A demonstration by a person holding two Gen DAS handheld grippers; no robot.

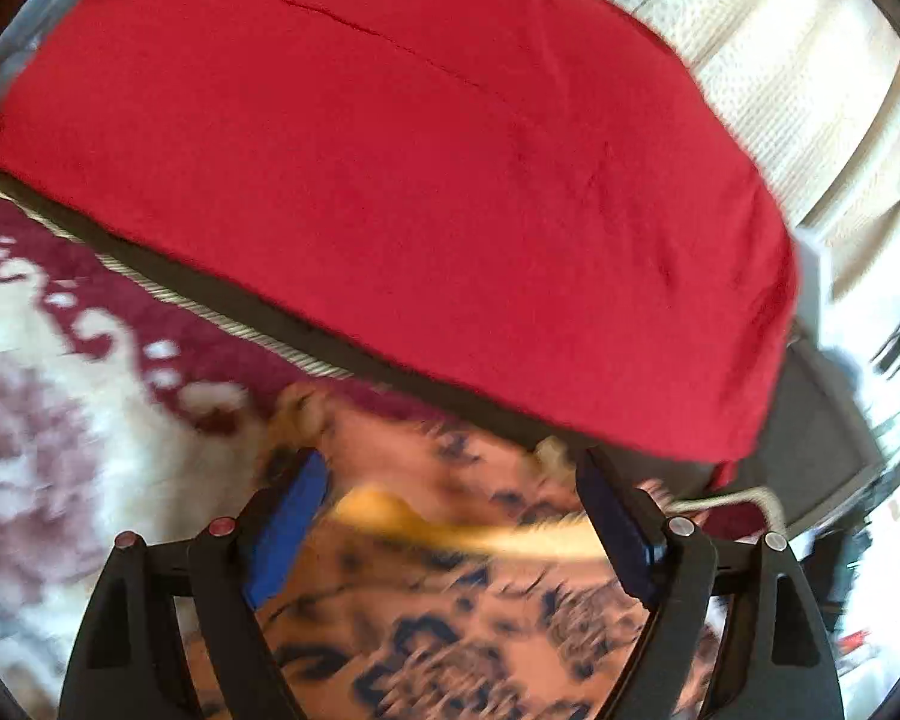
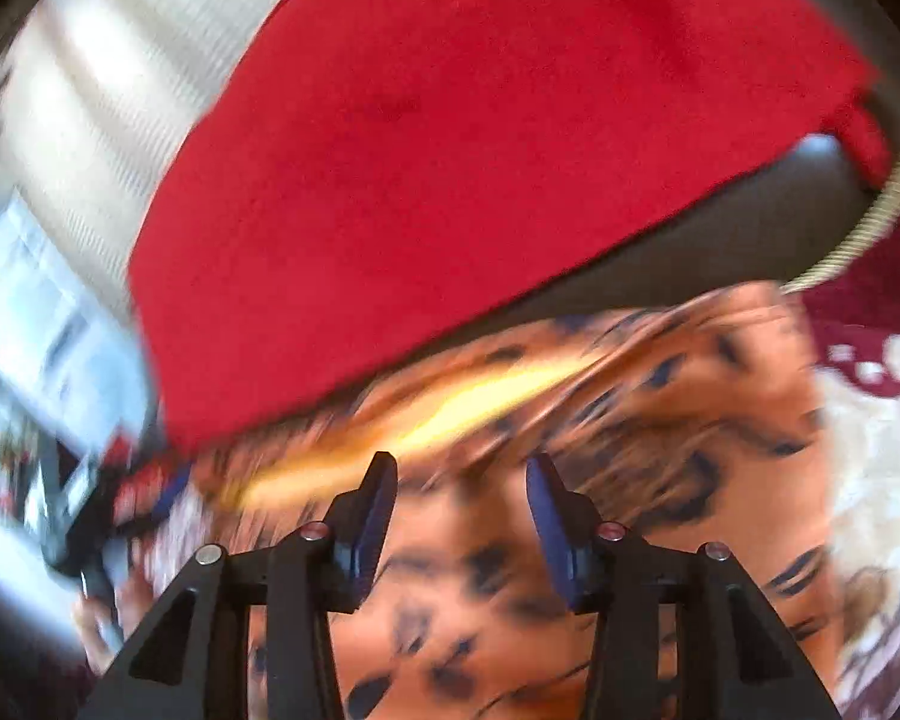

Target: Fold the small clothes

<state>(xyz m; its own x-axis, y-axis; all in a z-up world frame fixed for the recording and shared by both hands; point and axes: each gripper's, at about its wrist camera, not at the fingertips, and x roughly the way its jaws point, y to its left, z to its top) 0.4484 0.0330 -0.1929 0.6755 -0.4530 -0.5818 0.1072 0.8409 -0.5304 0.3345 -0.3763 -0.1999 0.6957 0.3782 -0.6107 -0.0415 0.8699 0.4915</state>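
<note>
A red cloth (image 1: 390, 180) lies spread flat on a dark padded surface (image 1: 810, 420), filling most of both views. In the right wrist view the same red cloth (image 2: 450, 150) covers the dark surface (image 2: 720, 228) up to its near edge. Below that edge, orange fabric with dark blue marks (image 1: 450, 600) sits blurred under both grippers. My left gripper (image 1: 453, 474) stands wide open over the orange fabric, just short of the red cloth's near hem. My right gripper (image 2: 462, 471) is partly open above the orange fabric (image 2: 630, 420). No pad presses on anything.
A twisted cord trim (image 1: 210, 312) edges the dark surface. A maroon and cream carpet (image 1: 60, 390) lies on the floor beside it. A cream textured cover (image 1: 780, 60) lies behind the red cloth. Blurred clutter (image 2: 60, 480) shows at the right wrist view's lower left.
</note>
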